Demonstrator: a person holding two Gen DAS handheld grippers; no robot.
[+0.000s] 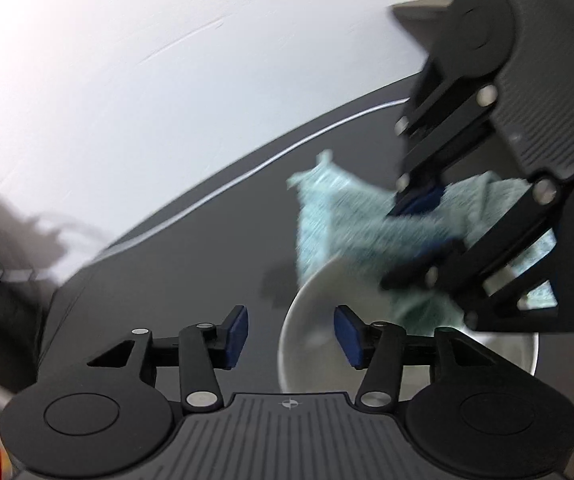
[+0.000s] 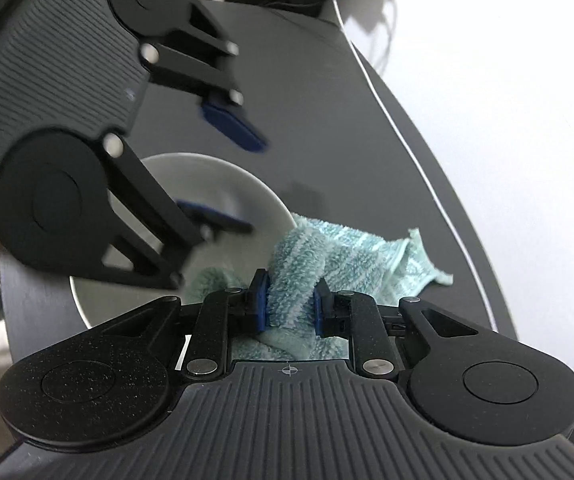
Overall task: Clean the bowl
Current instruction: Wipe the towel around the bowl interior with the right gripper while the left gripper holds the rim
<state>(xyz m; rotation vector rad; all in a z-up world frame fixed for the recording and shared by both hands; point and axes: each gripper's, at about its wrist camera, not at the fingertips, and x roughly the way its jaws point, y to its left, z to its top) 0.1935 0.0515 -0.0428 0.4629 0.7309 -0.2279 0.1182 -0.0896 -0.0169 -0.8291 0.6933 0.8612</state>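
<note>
A white bowl (image 2: 223, 184) is seen on a dark table (image 2: 327, 120), left of centre in the right wrist view and low and right of centre in the left wrist view (image 1: 307, 320). A pale green towel (image 2: 327, 256) is draped over the bowl's rim, part inside the bowl and part spread on the table toward the right of the frame. A fold of the towel is clamped between the blue pads of the right gripper (image 2: 290, 304) at the bottom centre of its own view. The left gripper (image 1: 290, 336) is held with its jaws apart, one blue pad over the bowl's interior and the other outside the rim; nothing is gripped. A thin white cable (image 2: 407, 140) is laid along the table's far edge, against a white wall (image 1: 167, 60).
</note>
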